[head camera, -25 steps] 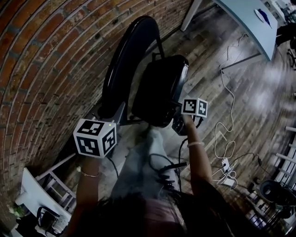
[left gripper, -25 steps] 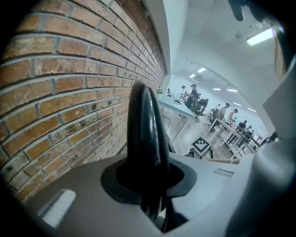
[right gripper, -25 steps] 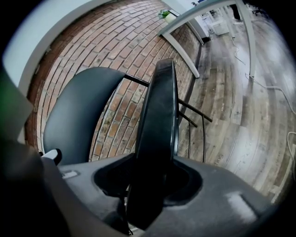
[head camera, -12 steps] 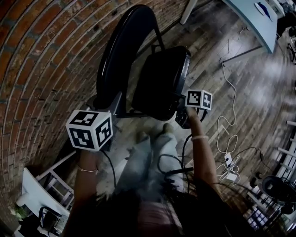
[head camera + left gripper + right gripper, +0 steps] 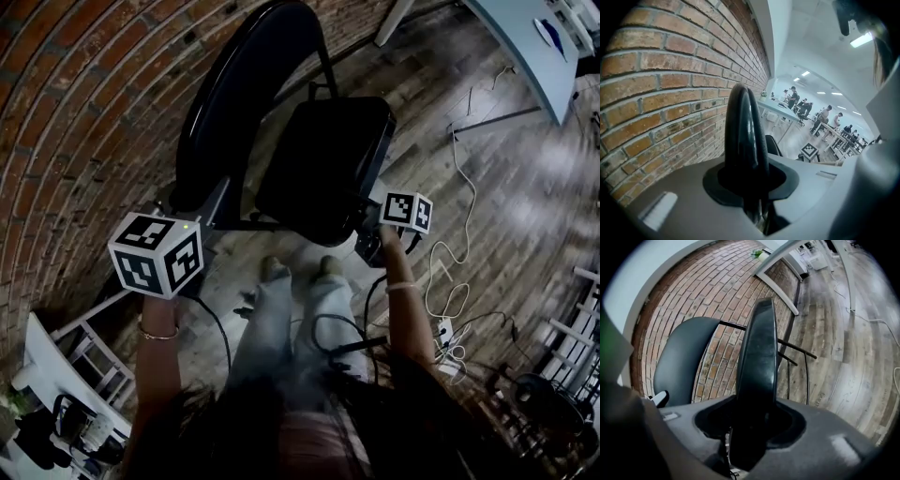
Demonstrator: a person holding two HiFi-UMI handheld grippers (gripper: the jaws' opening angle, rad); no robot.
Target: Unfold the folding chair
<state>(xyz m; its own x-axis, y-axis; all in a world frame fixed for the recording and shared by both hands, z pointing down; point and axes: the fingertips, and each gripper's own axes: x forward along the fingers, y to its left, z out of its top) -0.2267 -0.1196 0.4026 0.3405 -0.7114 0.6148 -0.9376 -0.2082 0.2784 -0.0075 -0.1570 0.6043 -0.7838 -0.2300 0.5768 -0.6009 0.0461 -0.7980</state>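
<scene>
A black folding chair stands against the brick wall, its curved backrest upright and its padded seat tilted out from it. My left gripper is shut on the backrest's lower side edge, which runs up between the jaws as a thin black rim in the left gripper view. My right gripper is shut on the seat's front edge. In the right gripper view the seat fills the gap between the jaws, with the backrest behind it at left.
The brick wall is close on the left. White cables and a power strip lie on the wooden floor at right. A white table stands top right and a white rack lower left. The person's feet are just below the seat.
The right gripper has shifted a little, bringing the seat's front edge out from the backrest. The left gripper stays on the backrest. The head view has shifted and the feet now show.
</scene>
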